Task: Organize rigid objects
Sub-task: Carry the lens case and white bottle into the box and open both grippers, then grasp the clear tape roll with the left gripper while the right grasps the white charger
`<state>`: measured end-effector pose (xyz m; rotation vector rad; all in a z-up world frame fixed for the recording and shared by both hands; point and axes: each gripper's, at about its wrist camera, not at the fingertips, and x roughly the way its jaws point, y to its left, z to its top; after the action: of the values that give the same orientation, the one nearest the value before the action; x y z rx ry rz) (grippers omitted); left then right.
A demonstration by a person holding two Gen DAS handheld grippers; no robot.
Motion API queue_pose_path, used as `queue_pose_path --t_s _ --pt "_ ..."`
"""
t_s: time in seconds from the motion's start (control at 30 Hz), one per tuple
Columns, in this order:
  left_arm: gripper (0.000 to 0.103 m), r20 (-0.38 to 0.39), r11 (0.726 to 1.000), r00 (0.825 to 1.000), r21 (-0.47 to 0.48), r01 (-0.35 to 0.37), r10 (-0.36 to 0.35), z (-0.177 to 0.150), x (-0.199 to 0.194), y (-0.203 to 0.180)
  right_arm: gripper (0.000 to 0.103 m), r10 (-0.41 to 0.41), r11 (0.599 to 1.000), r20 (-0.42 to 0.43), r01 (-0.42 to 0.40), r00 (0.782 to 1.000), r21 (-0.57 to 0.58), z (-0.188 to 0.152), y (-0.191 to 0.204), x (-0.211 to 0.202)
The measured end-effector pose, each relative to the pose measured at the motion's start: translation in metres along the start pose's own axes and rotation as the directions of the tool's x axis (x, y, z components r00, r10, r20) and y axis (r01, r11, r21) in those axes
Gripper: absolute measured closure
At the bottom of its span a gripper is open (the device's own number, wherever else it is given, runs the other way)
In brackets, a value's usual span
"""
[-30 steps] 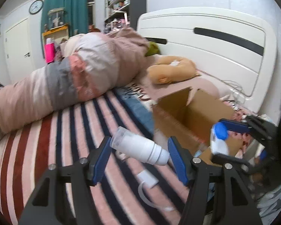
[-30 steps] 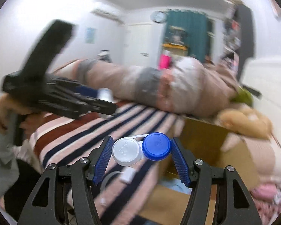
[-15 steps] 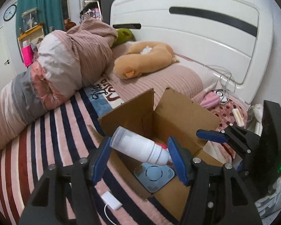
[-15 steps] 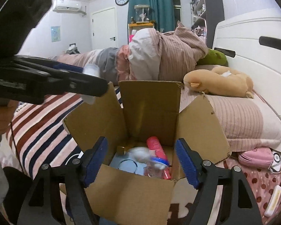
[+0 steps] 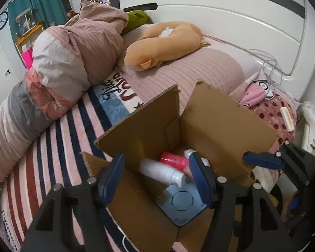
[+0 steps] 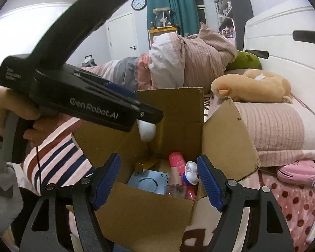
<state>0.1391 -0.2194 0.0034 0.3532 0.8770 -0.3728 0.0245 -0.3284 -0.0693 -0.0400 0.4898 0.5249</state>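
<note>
My left gripper (image 5: 157, 180) hangs over the open cardboard box (image 5: 220, 126). Its jaws are opening. The white bottle (image 5: 161, 171) lies slanted between the fingers with a gap to the left pad, so the pads no longer press on it. In the right wrist view the bottle's white end (image 6: 147, 131) shows just under the left gripper (image 6: 149, 113), above the box's inside. My right gripper (image 6: 158, 180) stands open and empty at the box's near wall (image 6: 149, 216). The blue-and-white lens case (image 6: 190, 173) lies in the box beside a pink bottle (image 6: 175, 158) and a flat grey-blue device (image 6: 147, 180).
The box sits on a striped blanket (image 5: 58, 147). A rolled quilt (image 5: 69, 63) lies behind it, and an orange plush toy (image 5: 161, 46) rests on a pillow by the white headboard (image 5: 241, 21). A pink pouch (image 6: 296, 172) and white cables (image 5: 271, 67) lie to the right.
The left gripper carried the white bottle from over the blanket to above the box and loosened its hold. The right gripper dropped the lens case into the box and stands wider.
</note>
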Motion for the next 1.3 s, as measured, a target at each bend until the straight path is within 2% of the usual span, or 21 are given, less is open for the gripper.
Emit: queue_pose_path --t_s 0.07,0.23,0.43,0.63,0.83,0.93,1.03,1.17,1.3 --pt "0.038 0.008 1.000 1.000 -0.012 -0.001 0.002 -0.003 -0.003 0.004 0.026 -0.001 1.000 0.002 0.001 1.000 0.008 0.000 0.000 -0.001" --pt "0.037 0.046 0.999 0.999 -0.043 0.008 -0.006 -0.009 -0.020 0.015 0.026 -0.002 1.000 0.004 0.002 1.000 -0.003 -0.001 0.008 -0.003" --pt "0.036 0.121 0.997 0.993 -0.081 0.012 -0.002 -0.031 -0.059 0.036 0.026 0.004 1.000 0.012 -0.004 1.000 -0.028 0.005 0.025 -0.010" --pt "0.035 0.172 0.986 0.984 -0.165 -0.019 0.048 -0.070 -0.093 0.078 0.026 0.038 0.997 0.062 -0.033 0.997 -0.077 0.017 0.064 -0.021" --pt "0.030 0.191 0.966 0.976 -0.252 -0.056 0.107 -0.122 -0.106 0.126 0.030 0.108 0.978 0.083 -0.091 0.991 -0.189 0.026 0.130 -0.021" --pt "0.028 0.177 0.956 0.976 -0.284 -0.072 0.126 -0.146 -0.097 0.148 0.034 0.169 0.964 0.029 -0.160 0.985 -0.212 0.024 0.162 -0.004" --pt "0.028 0.149 0.952 0.983 -0.299 -0.063 0.112 -0.164 -0.078 0.166 0.044 0.215 0.952 -0.064 -0.224 0.974 -0.210 0.013 0.188 0.027" --pt "0.028 0.106 0.948 0.992 -0.316 -0.027 0.063 -0.184 -0.044 0.185 0.046 0.142 0.972 -0.146 -0.166 0.979 -0.168 -0.011 0.198 0.076" --pt "0.028 0.043 0.950 0.999 -0.311 -0.017 0.032 -0.190 -0.004 0.195 0.045 0.059 0.993 -0.221 -0.081 0.973 -0.089 -0.034 0.182 0.122"
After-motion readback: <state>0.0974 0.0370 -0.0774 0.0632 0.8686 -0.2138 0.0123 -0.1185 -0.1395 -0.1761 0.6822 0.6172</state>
